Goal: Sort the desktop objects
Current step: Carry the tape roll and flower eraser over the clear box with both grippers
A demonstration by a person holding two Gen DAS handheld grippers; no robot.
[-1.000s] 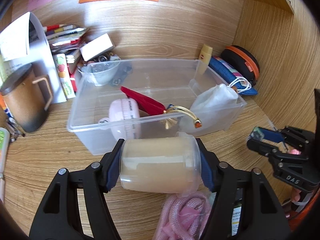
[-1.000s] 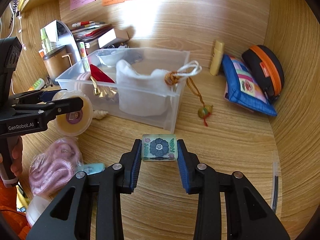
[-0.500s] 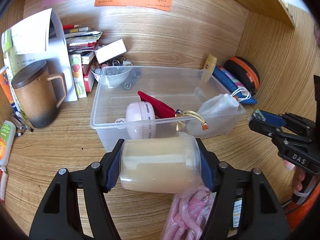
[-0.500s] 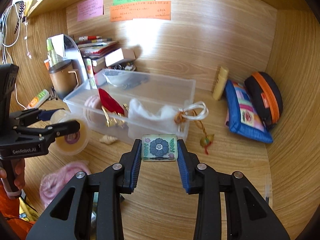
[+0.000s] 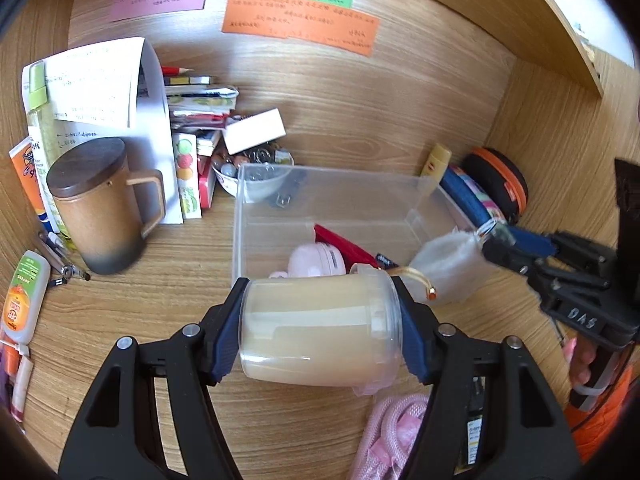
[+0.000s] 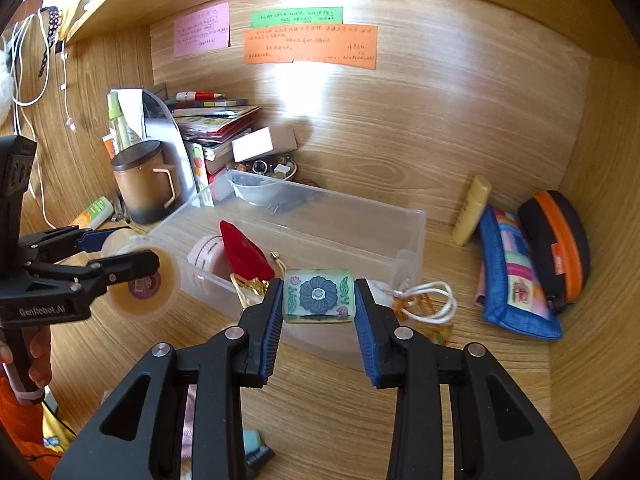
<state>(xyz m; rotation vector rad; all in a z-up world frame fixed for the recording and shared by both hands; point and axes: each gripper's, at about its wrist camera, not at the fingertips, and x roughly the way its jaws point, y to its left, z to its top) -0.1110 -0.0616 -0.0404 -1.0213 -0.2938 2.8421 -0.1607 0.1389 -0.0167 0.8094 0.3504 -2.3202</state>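
From your left wrist, the clear bin [image 5: 336, 216] sits lower and further off than a second ago, so you have lifted clear of the desk [image 5: 160, 304] and are carrying toward the bin's near wall. Your left gripper [image 5: 320, 332] is clamped sideways on the cream jar [image 5: 320, 330], jaws wide, pads on its base and lid. The pink rope [image 5: 394, 432] lies below, unsorted.

From your right wrist, more of the back wall and its sticky notes [image 6: 310, 44] shows than before, so this hand has risen too, and the bin's open middle lies just ahead. Your right gripper [image 6: 319, 300] is closed about halfway on the flower tile [image 6: 319, 295], held level. I judge both items are ready to drop in, jar first, since it hangs nearer the rim
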